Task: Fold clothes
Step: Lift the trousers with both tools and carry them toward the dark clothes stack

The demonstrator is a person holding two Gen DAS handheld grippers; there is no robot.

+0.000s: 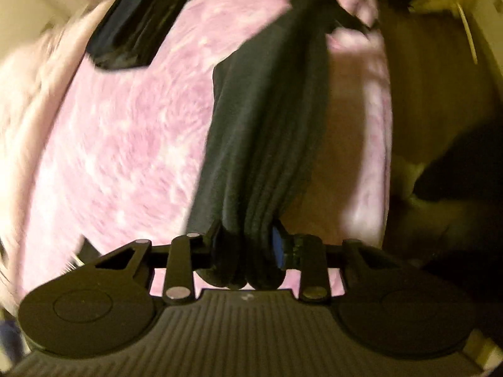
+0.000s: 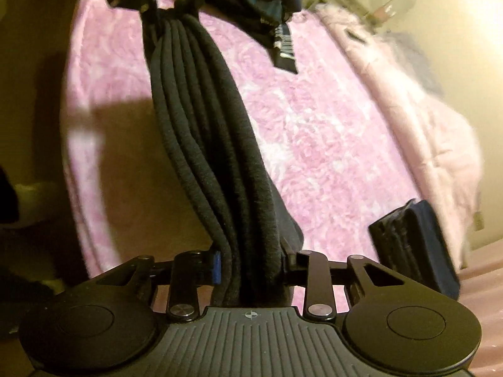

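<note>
Left hand-held gripper [image 1: 248, 248] is clamping one end of the bunched black garment [image 1: 267, 110]. Right hand-held gripper [image 2: 251, 264] is clamping the other, above the pink blanket [image 2: 330, 144].

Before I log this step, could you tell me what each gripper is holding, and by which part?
Both hold the same black garment, bunched into folds. The left gripper and right gripper each clamp one gathered end, stretching it above the pink blanket.
</note>
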